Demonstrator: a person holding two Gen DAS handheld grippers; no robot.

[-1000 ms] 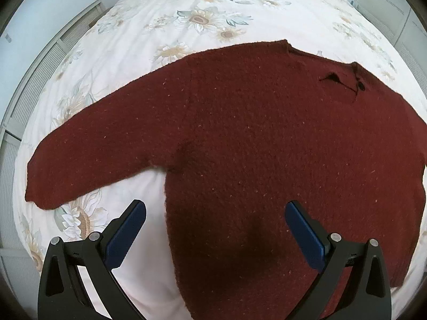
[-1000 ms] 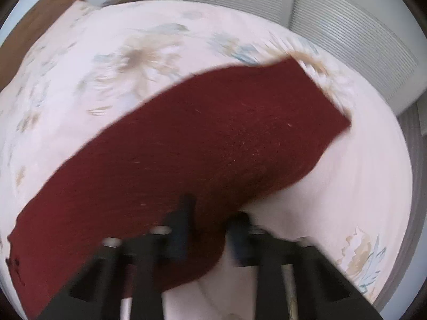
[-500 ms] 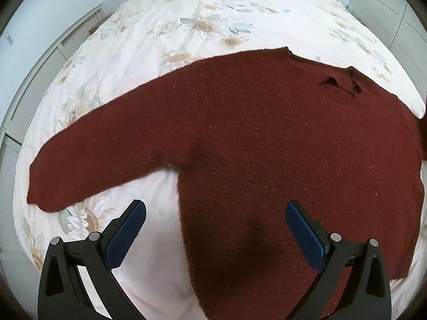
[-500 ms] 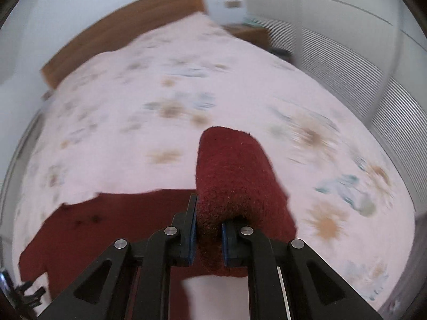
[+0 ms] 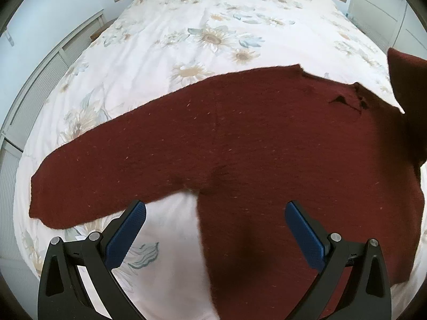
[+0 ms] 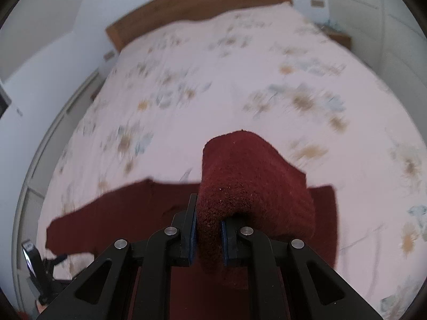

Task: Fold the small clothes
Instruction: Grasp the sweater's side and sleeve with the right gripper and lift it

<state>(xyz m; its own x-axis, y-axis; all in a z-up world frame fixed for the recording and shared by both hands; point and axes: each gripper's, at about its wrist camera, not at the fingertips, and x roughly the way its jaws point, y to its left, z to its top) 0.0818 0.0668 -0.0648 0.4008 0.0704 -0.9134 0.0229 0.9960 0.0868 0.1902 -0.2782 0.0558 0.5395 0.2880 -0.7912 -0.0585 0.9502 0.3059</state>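
Note:
A dark red knit sweater (image 5: 267, 144) lies flat on the bed, its left sleeve (image 5: 88, 176) stretched out to the left. My left gripper (image 5: 213, 229) is open and empty, hovering above the sweater's lower left side. My right gripper (image 6: 208, 236) is shut on the sweater's right sleeve (image 6: 248, 184), lifted and draped over the fingers above the body. That lifted sleeve shows at the right edge of the left wrist view (image 5: 408, 93). The sweater body lies below it (image 6: 128, 208).
The bed has a white duvet with sunflower print (image 5: 208, 34) and a wooden headboard (image 6: 197, 8). White slatted cupboards (image 5: 40, 85) run along the left side and white wardrobes (image 6: 373, 26) along the right. The left gripper shows at the lower left of the right wrist view (image 6: 37, 274).
My right gripper has lifted the right sleeve off the bed and swung it over toward the sweater's body. My left gripper has drifted slightly left and stayed open.

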